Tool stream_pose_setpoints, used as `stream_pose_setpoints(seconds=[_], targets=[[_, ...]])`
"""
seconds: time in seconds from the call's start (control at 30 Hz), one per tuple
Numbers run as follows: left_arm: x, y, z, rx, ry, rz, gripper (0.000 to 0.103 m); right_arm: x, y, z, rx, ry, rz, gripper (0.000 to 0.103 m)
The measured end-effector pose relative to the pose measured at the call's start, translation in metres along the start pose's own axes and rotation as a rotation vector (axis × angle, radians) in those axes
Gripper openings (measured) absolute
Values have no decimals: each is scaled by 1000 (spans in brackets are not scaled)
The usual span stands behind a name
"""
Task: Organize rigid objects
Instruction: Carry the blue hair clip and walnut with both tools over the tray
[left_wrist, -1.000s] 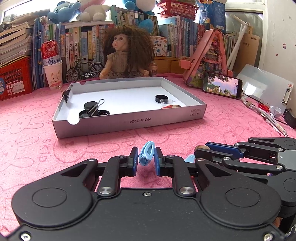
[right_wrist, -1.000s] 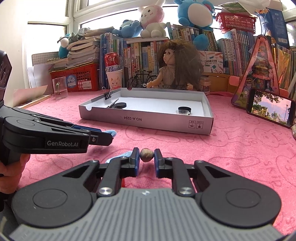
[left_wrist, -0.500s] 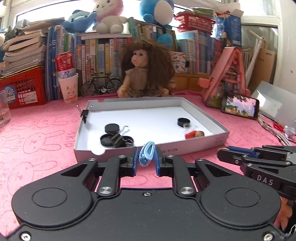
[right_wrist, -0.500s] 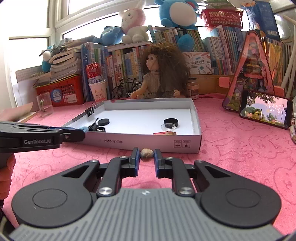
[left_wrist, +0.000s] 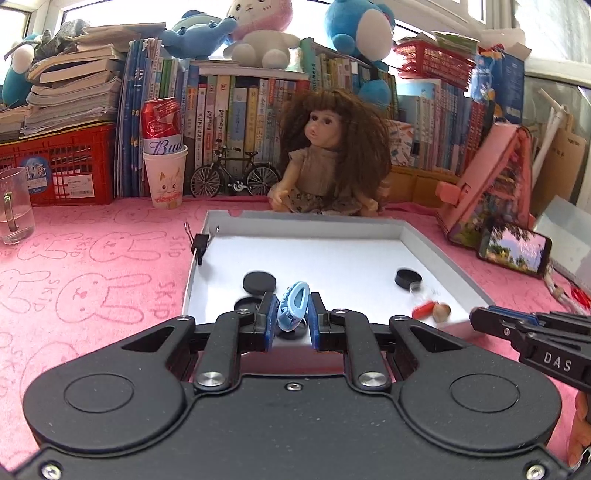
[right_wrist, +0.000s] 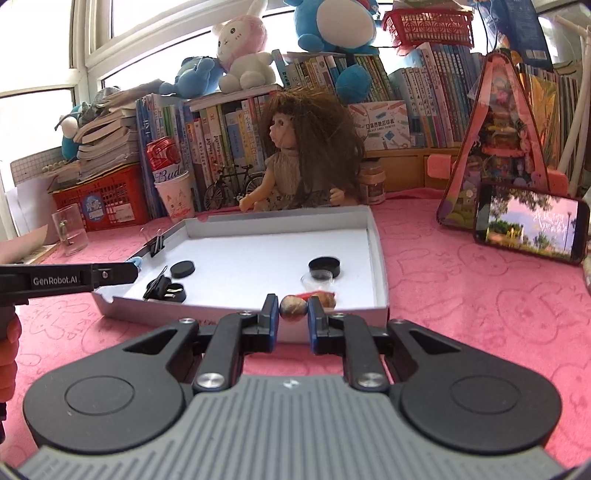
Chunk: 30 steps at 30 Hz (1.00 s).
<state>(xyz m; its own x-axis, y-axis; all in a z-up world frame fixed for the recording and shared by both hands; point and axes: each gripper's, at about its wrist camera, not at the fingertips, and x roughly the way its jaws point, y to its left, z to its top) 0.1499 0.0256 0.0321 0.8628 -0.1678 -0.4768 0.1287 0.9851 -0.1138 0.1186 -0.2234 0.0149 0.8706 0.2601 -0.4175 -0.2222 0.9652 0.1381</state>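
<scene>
Both fingers clenched: left gripper (left_wrist: 291, 317) on blue clip (left_wrist: 292, 306), right gripper (right_wrist: 293, 314) on nut (right_wrist: 293, 308); tray (right_wrist: 380, 254) ahead holds caps (right_wrist: 324, 266).

Two low, forward-facing wrist views close before the shared white tray (left_wrist: 436, 254), doll (right_wrist: 306, 147) behind.

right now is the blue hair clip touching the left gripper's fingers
Touching. The left wrist view shows the blue hair clip pinched between both fingers of the left gripper, no gap either side.
</scene>
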Motion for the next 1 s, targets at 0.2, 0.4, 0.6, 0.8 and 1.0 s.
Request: stream_pose_setpoints(seconds=[0.2, 0.4, 0.6, 0.8, 1.0], targets=[[26, 6, 23, -20, -4, 15, 17, 23, -3, 23, -4, -1, -9, 20], [59, 17, 43, -73, 27, 28, 17, 52, -14, 42, 10, 12, -27, 20], [84, 22, 52, -82, 56, 41, 17, 75, -26, 53, 47, 30, -36, 20], [108, 27, 57, -90, 84, 55, 17, 99, -38, 63, 112, 58, -25, 20], [129, 32, 63, -91, 136, 62, 17, 123, -46, 73, 158, 117, -14, 20]])
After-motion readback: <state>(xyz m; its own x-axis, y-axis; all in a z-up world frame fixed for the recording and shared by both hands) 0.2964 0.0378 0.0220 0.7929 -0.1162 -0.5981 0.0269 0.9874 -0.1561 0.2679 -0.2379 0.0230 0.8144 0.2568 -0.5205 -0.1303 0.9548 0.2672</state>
